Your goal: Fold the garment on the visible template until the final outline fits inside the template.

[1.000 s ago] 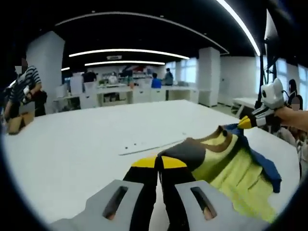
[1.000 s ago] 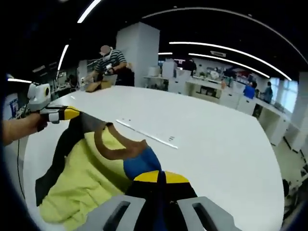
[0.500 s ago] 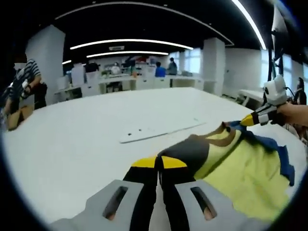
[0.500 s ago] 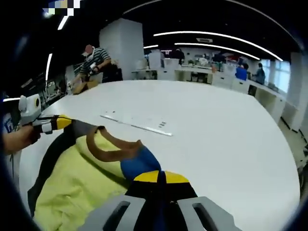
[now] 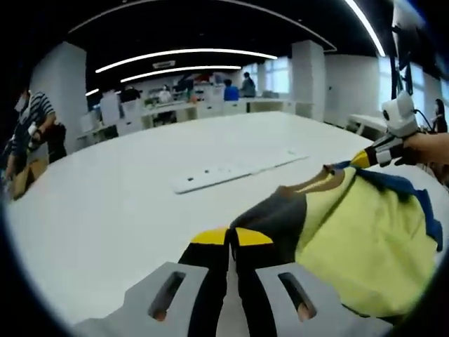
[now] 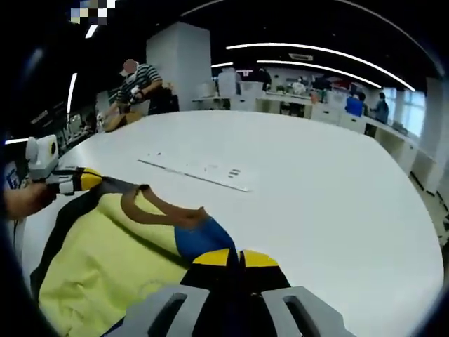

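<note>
You are losing the garment (image 5: 365,246) past the frame edge, and your jaws are hiding its gripped corners.

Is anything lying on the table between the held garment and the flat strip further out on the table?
Nothing visible does. Both grippers, left and right, are shut on the yellow garment, and the white table between it and the flat strip looks bare in both views.
</note>
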### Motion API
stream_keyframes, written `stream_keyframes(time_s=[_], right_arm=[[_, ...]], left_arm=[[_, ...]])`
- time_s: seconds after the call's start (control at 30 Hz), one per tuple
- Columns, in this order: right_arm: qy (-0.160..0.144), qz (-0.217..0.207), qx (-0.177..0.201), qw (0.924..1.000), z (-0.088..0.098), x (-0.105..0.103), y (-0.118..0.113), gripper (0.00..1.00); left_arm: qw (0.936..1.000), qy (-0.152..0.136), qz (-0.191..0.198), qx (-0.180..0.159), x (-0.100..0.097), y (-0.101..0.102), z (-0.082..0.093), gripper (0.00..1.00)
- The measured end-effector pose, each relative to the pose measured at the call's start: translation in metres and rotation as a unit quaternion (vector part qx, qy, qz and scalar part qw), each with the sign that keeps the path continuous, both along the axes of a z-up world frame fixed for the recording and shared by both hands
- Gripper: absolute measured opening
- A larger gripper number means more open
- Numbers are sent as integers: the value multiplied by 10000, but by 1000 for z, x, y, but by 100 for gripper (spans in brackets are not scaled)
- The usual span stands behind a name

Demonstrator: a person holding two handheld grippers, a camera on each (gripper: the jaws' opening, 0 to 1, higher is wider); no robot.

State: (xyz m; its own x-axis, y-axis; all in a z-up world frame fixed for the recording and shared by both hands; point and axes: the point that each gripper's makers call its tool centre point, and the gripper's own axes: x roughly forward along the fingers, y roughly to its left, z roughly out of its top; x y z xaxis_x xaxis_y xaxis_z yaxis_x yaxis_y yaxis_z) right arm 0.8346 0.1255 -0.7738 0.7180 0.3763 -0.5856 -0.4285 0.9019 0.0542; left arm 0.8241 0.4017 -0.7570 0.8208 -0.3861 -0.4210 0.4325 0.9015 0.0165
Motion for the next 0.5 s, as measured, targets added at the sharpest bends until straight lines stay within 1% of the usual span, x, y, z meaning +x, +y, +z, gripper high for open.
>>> stream_keyframes(time_s=[0.07,0.13,0.17,0.23,0.27,0.33,0.4,0.5], right_arm=[[67,-64,111,9999,2,-1,-2,7],[172,-123,385,9990,6,-4,1,12],[172,-69,383,9991,7,-6,1,15],[206,9,338,9992,9,-9,2,19],[222,52,326,9992,10,-11,3,21],[290,160,369,9988,13,-17,6,27],[359,223,451,9981,15,-21,9,36],[390,439,382,9975,19,-30,13,44]], left_arm=[[10000,-19,8,-35,0,1,2,2],[10000,-97,-12,-18,-1,2,7,7],[9999,-103,21,-91,-2,4,10,9],[9996,-104,85,-244,-3,5,15,12],[9991,-97,158,-393,-4,7,18,13],[9990,-106,171,-390,-8,9,21,15],[9991,-120,165,-369,-10,9,23,19],[9991,-69,116,-402,-17,9,25,23]])
